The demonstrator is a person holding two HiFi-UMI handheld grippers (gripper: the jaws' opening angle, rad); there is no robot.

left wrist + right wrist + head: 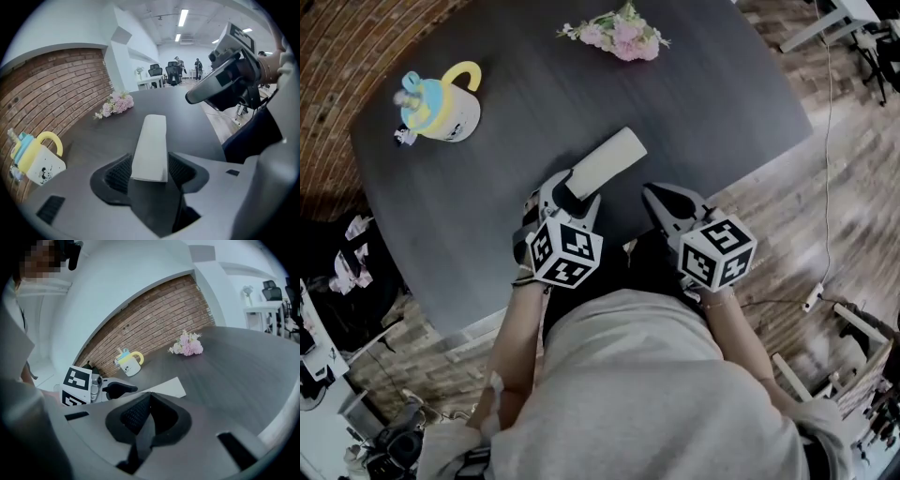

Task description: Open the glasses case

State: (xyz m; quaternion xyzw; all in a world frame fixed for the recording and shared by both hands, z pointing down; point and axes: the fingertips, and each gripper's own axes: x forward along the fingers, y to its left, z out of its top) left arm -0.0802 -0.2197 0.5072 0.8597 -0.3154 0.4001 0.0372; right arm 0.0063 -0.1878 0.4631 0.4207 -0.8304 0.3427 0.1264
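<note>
A pale closed glasses case (614,159) lies flat on the dark table (703,103), its long side pointing away from me. My left gripper (565,187) straddles the case's near end. In the left gripper view the case (152,140) lies between the ribbed pads (118,173), with a thin gap on each side, so the left gripper (149,171) is open. My right gripper (654,195) hovers just right of the case, jaws closed to a point and empty. Its own view shows the right gripper (149,397) shut, with the case (168,387) beyond it.
A white mug (441,108) with a yellow handle stands at the table's far left. A pink flower bunch (623,36) lies at the far edge. The near table edge runs just under my hands, with wooden floor to the right.
</note>
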